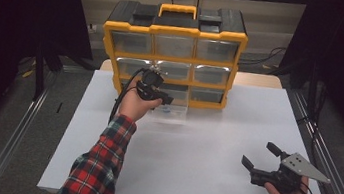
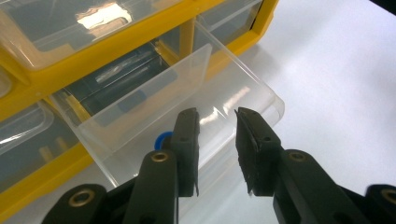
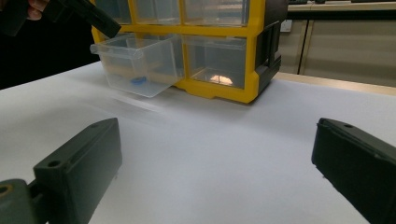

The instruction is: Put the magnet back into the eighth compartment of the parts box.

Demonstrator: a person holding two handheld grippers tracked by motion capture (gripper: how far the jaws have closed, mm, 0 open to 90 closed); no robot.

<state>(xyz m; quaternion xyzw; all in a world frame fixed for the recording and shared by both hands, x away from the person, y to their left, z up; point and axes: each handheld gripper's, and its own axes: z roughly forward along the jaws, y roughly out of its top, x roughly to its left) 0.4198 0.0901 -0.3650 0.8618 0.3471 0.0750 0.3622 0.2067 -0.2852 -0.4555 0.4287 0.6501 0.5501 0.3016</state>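
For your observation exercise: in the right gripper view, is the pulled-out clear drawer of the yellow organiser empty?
No: a small blue object lies on the floor of the clear drawer, which sticks out of the yellow organiser.

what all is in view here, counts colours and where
organizer: 1, yellow and black with clear drawers, far end of the table
open drawer: 1, clear, bottom row middle, pulled out over the table
blue item: 1, small, blue, inside the open drawer
table: 1, white top
rails: 2, metal, along the table's left and right sides
sleeve: 1, red plaid, on the left arm
left gripper: 1, black, jaws apart over the open drawer's front, nothing between them
right gripper: 1, black with a grey plate, jaws wide, near right of the table
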